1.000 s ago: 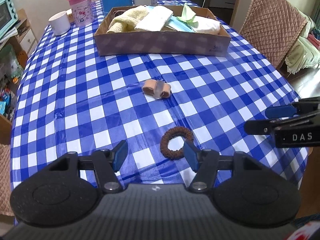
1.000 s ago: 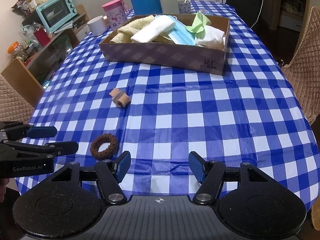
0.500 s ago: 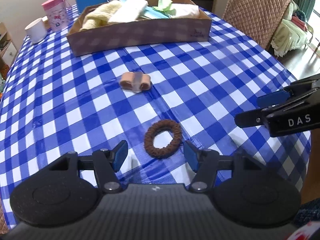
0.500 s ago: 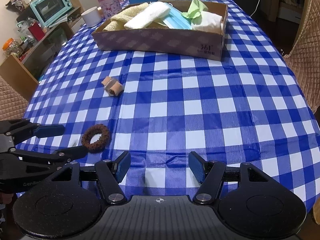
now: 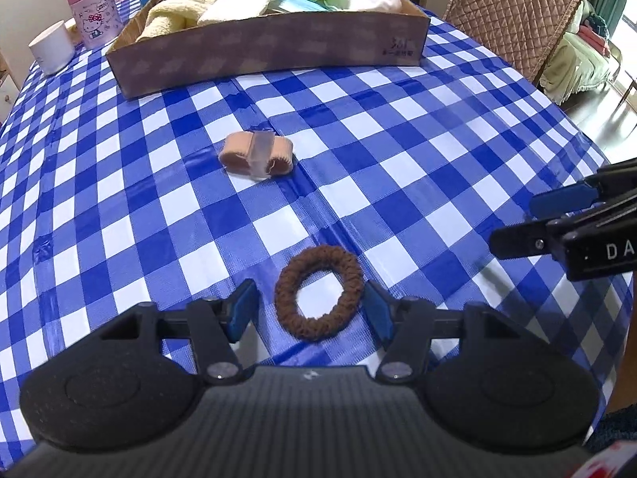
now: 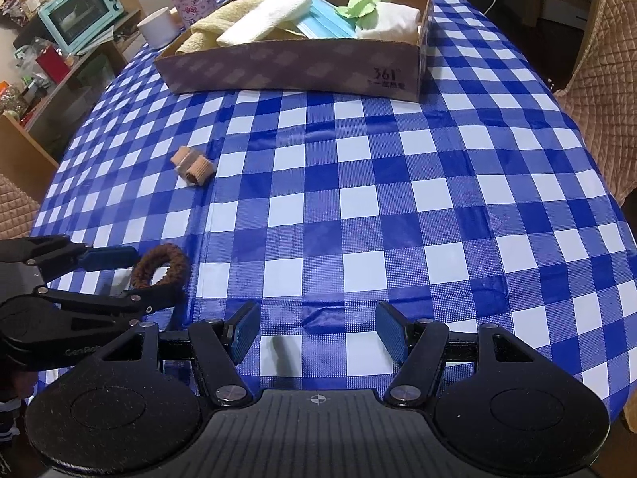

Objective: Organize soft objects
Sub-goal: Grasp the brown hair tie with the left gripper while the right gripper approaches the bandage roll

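- Between the spread fingers of the left gripper (image 5: 310,310), the brown hair tie (image 5: 318,292) lies ungrasped.
- Ahead, the box (image 5: 270,51) holds towels; the tan roll (image 5: 256,153) remains out.
- Right gripper (image 6: 318,328) spread, holding nothing.

The left gripper (image 6: 131,275) hides part of the brown hair tie (image 6: 161,265)
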{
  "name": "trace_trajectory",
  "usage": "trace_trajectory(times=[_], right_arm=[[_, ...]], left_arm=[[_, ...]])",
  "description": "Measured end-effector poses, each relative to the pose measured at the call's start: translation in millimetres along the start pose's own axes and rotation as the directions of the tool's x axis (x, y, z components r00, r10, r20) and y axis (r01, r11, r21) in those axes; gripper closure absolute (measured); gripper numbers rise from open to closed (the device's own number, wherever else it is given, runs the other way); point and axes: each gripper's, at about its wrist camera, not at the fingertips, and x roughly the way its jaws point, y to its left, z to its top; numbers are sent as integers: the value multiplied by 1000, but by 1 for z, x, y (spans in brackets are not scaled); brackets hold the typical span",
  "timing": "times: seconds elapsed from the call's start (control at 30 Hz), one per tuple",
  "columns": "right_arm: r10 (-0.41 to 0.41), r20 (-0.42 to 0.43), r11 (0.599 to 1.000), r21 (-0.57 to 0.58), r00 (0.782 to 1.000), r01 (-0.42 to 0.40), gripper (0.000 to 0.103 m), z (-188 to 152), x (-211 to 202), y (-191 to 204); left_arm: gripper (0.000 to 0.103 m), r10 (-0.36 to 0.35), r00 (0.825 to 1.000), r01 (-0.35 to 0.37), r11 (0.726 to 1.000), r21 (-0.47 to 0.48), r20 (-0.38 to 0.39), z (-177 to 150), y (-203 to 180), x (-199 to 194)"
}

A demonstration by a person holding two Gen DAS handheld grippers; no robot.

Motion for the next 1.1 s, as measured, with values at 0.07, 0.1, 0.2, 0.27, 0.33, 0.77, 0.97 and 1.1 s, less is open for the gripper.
trace_trajectory(times=[0.07,0.1,0.2,0.27,0.33,0.77,0.97,1.1], right_arm=[[2,-1,1000,0,1000,-2,39,1,1,1],[3,0,1000,-1,1000,-3,39,2,2,1],[9,3,1000,-10,1000,-9,39,5,5,4],[16,6,1000,-22,1000,-16,39,8,7,8],[27,13,999,-47,1000,-27,39,12,9,13],[164,120,946,-301,979,-122,39,52,44,60],[216,105,894,-421,971,-154,40,70,72,82],[212,90,860,-491,973,-142,52,75,90,93]], left_arm=[[60,-7,1000,7,1000,3,5,1,1,0],[66,-8,1000,8,1000,5,10,1,1,-1],[80,-7,1000,7,1000,7,15,2,5,-1],[83,4,1000,-4,1000,-8,20,2,10,-3],[85,20,999,-19,999,-29,29,3,17,-6],[85,147,988,-137,976,-171,48,19,72,-13],[85,161,986,-150,969,-198,41,25,84,-6],[85,159,987,-149,967,-208,32,27,89,-1]])
